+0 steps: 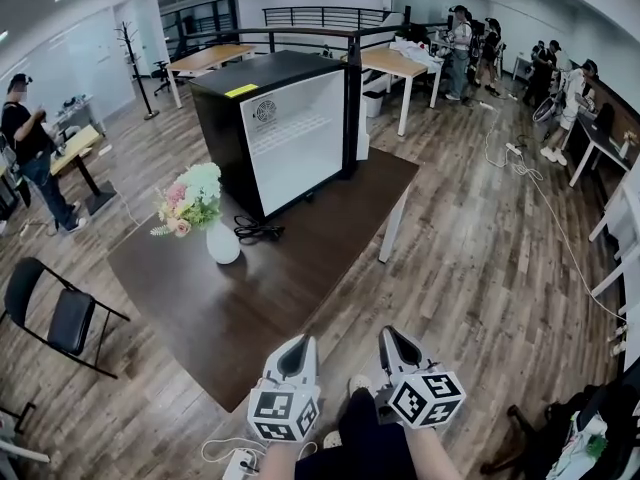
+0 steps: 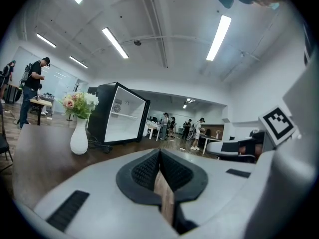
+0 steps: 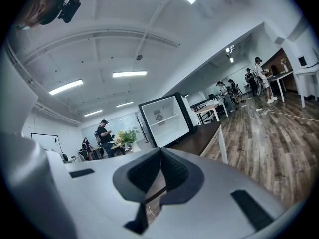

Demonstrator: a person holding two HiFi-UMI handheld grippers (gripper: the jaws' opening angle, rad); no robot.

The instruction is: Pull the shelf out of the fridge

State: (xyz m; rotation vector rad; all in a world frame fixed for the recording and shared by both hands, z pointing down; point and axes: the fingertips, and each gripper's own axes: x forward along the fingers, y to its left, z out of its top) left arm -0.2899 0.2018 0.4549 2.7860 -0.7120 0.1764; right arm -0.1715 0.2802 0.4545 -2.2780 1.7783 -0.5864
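Observation:
A small black fridge (image 1: pixel 282 133) stands at the far end of the dark brown table (image 1: pixel 250 288), its front showing a white inside. A thin white shelf (image 2: pixel 119 114) crosses that inside; in the right gripper view the shelf (image 3: pixel 167 118) shows the same way inside the fridge (image 3: pixel 167 119). My left gripper (image 1: pixel 297 353) and right gripper (image 1: pixel 396 343) are both shut and empty, side by side near the table's front corner, well short of the fridge. Seen from the left gripper view, the left gripper (image 2: pixel 160 153) has its pads together; so does the right gripper (image 3: pixel 160 156).
A white vase of flowers (image 1: pixel 205 218) and a coiled black cable (image 1: pixel 257 231) sit on the table in front of the fridge. A black folding chair (image 1: pixel 55 318) stands at the left. Several people stand at desks around the room. White cables lie on the wood floor at right.

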